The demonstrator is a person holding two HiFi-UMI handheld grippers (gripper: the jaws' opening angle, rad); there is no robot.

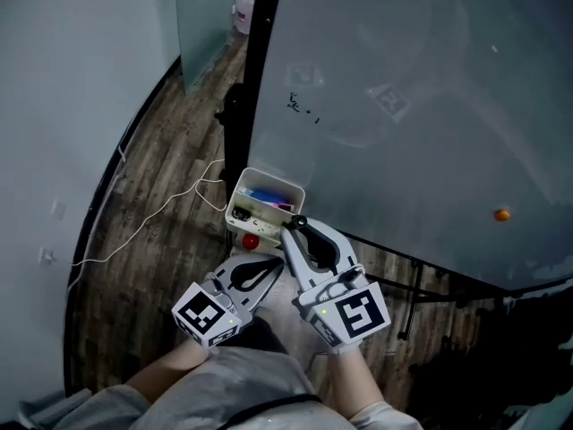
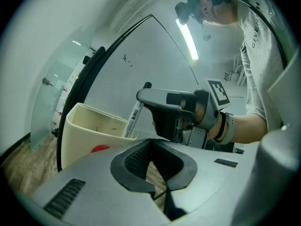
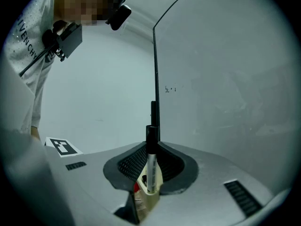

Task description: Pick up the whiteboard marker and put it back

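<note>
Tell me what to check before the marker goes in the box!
1. Marker held between the right gripper jaws: ok.
2. Cap on: ok, black cap on top.
3. Marker over the box: ok.
4. Left gripper out of the way: ok, shut, empty, clear of the box.
5. Free spot in the box under the marker: cannot tell.
</note>
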